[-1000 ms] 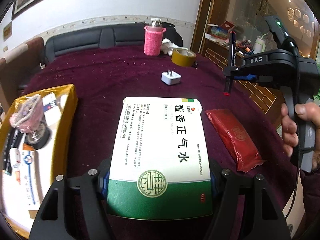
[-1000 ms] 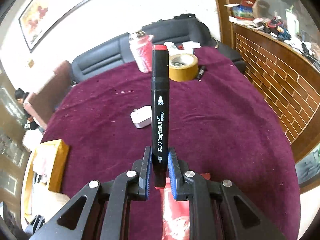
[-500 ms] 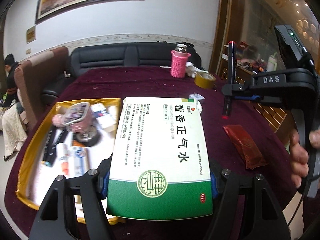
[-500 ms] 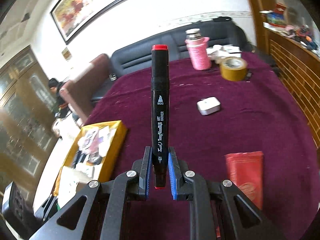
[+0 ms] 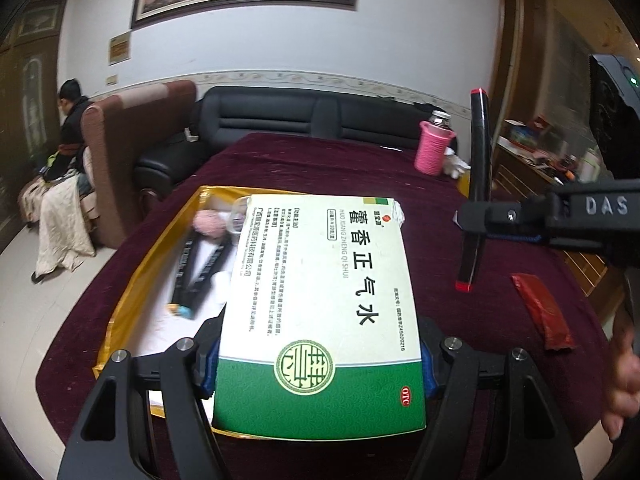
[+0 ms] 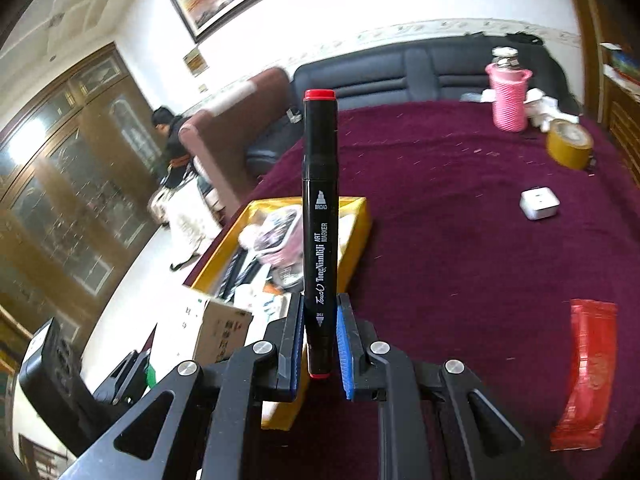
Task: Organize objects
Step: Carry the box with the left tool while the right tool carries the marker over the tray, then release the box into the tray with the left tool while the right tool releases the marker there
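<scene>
The table [image 6: 460, 216] under its maroon cloth lies below me, with the yellow tray [image 6: 352, 236] of small items on its left side. My left gripper [image 5: 316, 364] is clamped on the sides of the green-and-white medicine box [image 5: 320, 300], holding it over the tray's near end. My right gripper [image 6: 319, 340] pinches the black art marker [image 6: 320, 208] upright near its lower end, beside the tray. A red packet [image 6: 588, 372] lies on the cloth to the right.

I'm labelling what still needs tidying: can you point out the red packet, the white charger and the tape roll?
red packet [image 6: 587, 376]: right wrist view, middle of the wrapper.
white charger [image 6: 539, 203]: right wrist view, top face.
tape roll [image 6: 570, 145]: right wrist view, outer yellow side.
</scene>
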The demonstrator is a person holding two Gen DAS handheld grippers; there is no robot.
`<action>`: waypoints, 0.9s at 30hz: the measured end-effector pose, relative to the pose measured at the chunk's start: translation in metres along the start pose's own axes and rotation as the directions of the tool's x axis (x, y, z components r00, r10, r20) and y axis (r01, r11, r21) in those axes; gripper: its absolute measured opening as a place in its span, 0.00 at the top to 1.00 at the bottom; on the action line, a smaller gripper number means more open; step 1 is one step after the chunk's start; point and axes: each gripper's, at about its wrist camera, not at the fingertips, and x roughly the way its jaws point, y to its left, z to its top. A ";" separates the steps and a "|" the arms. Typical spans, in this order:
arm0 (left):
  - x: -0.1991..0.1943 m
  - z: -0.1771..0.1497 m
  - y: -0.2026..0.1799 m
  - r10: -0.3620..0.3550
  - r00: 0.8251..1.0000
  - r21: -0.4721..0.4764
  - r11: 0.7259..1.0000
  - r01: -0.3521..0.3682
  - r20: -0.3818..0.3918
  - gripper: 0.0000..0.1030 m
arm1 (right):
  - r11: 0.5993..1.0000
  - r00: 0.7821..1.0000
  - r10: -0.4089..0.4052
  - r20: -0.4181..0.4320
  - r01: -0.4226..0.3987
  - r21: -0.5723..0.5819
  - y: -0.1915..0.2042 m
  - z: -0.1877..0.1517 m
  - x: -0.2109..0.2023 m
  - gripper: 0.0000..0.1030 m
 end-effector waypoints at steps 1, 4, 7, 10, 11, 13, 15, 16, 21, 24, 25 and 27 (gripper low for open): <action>0.001 0.000 0.007 0.012 1.000 -0.008 1.000 -0.012 -0.001 0.31 | 1.000 1.000 0.005 -0.012 -0.006 -0.005 0.006 -0.001 0.007 0.84; 0.004 -0.001 0.022 0.030 1.000 -0.028 0.999 -0.030 -0.005 0.31 | 1.000 0.999 0.018 -0.049 -0.019 -0.022 0.020 -0.003 0.027 0.84; 0.010 -0.002 0.040 0.052 0.999 -0.050 0.997 -0.052 -0.011 0.31 | 0.999 0.995 0.035 -0.093 -0.038 -0.031 0.030 -0.006 0.047 0.84; 0.018 -0.002 0.055 0.071 0.997 -0.068 0.995 -0.073 -0.022 0.31 | 0.998 0.990 0.037 -0.136 -0.044 -0.043 0.041 -0.011 0.068 0.84; 0.022 -0.002 0.061 0.083 0.996 -0.071 0.994 -0.084 -0.027 0.31 | 0.998 0.988 0.039 -0.151 -0.046 -0.044 0.044 -0.012 0.075 0.83; 0.028 -0.003 0.069 0.101 0.994 -0.071 0.992 -0.103 -0.040 0.31 | 0.998 0.982 0.038 -0.183 -0.047 -0.046 0.047 -0.016 0.089 0.83; 0.037 -0.005 0.077 0.111 0.992 -0.073 0.991 -0.116 -0.065 0.31 | 0.998 0.977 0.035 -0.212 -0.046 -0.048 0.048 -0.020 0.101 0.83; 0.041 -0.007 0.081 0.113 0.991 -0.077 0.990 -0.119 -0.075 0.31 | 0.998 0.973 0.035 -0.228 -0.047 -0.048 0.049 -0.023 0.108 0.83; 0.057 -0.015 0.093 0.117 0.985 -0.087 0.988 -0.128 -0.125 0.31 | 0.999 0.956 0.019 -0.294 -0.033 -0.043 0.051 -0.033 0.137 0.83; 0.066 -0.019 0.096 0.117 0.982 -0.089 0.987 -0.131 -0.151 0.31 | 0.999 0.949 -0.001 -0.316 -0.015 -0.046 0.051 -0.038 0.147 0.83; 0.068 -0.020 0.097 0.116 0.981 -0.090 0.987 -0.132 -0.158 0.31 | 0.999 0.945 -0.005 -0.326 -0.010 -0.044 0.049 -0.039 0.150 0.83; 0.072 -0.021 0.099 0.118 0.979 -0.088 0.987 -0.134 -0.166 0.31 | 0.999 0.940 -0.013 -0.340 -0.002 -0.043 0.047 -0.041 0.156 0.83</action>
